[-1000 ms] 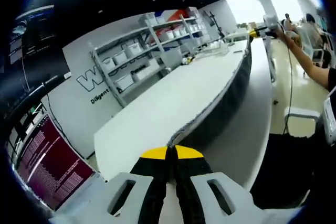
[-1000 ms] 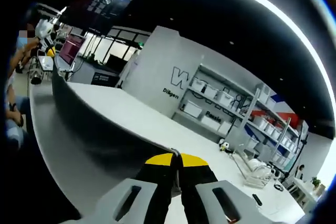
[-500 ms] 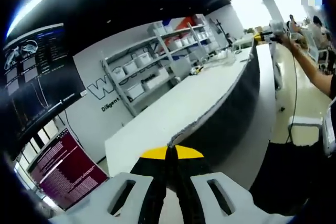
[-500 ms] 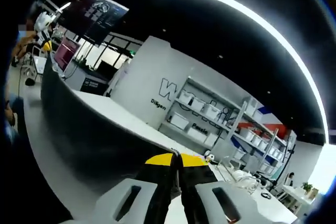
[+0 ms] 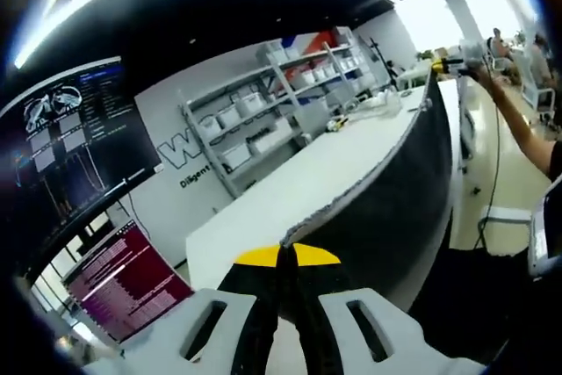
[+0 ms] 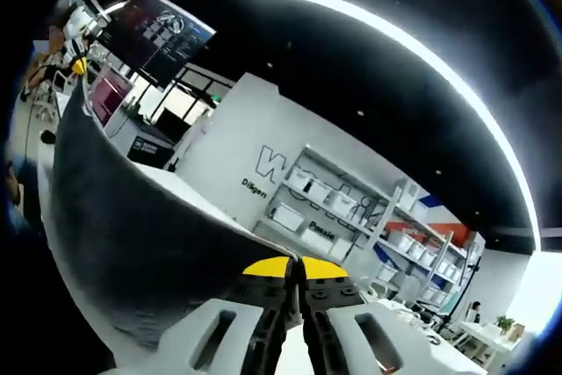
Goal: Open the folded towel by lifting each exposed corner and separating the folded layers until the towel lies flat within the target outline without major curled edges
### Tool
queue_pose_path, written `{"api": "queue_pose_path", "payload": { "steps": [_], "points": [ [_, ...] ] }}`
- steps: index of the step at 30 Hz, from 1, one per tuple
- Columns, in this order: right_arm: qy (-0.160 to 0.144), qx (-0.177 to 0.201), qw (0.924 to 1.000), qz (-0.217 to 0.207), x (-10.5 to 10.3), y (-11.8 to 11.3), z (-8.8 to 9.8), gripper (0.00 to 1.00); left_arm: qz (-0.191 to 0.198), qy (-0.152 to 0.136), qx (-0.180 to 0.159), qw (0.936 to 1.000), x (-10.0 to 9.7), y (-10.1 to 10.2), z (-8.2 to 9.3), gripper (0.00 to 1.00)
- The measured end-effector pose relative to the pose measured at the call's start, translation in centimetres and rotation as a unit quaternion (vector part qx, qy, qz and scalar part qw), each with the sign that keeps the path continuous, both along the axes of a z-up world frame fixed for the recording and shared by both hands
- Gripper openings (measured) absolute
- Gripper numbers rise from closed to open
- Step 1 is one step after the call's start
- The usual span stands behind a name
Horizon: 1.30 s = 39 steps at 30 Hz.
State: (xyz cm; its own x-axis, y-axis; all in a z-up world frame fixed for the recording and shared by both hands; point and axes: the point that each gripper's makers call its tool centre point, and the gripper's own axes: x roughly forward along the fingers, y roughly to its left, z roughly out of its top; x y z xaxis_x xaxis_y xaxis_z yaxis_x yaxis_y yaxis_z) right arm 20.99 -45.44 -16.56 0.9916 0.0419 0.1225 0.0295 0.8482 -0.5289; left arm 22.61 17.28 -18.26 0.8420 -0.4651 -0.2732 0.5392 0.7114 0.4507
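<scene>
Both the left gripper and right gripper have jaws clamped on opposite corners of the towel, stretched taut between them above the bench; soft, limp cloth, best held by its corners.

So the tally: one towel, two tongs, one white counter, one shelving unit with loads of bins, and two screens.
</scene>
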Motion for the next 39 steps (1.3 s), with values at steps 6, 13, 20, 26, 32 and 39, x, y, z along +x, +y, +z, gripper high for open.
{"api": "queue_pose_path", "payload": {
  "steps": [6,13,20,26,32,39],
  "points": [
    [0.008,-0.004,1.0000,-0.002,1.3,0.3,0.0,0.00,0.008,0.009,0.005,0.9999,1.3,0.3,0.2,0.02],
    [0.037,0.008,0.9993,0.002,4.7,0.3,-1.8,0.00,0.011,0.040,0.000,0.9992,4.5,0.6,-2.0,0.02],
    [0.055,0.023,0.9982,0.009,7.1,-0.2,-2.9,0.00,0.005,0.057,0.004,0.9984,6.2,0.5,-4.3,0.02],
    [0.070,0.023,0.9973,0.004,8.3,0.8,-4.8,0.00,0.009,0.065,0.011,0.9978,8.4,0.9,-4.4,0.02],
    [0.079,0.030,0.9964,-0.001,10.3,0.5,-6.1,0.00,0.022,0.065,0.020,0.9974,11.2,1.4,-4.1,0.02],
    [0.094,0.033,0.9950,-0.009,12.6,0.1,-6.9,0.00,0.032,0.066,0.019,0.9971,13.0,0.5,-6.2,0.02]
  ]
}}
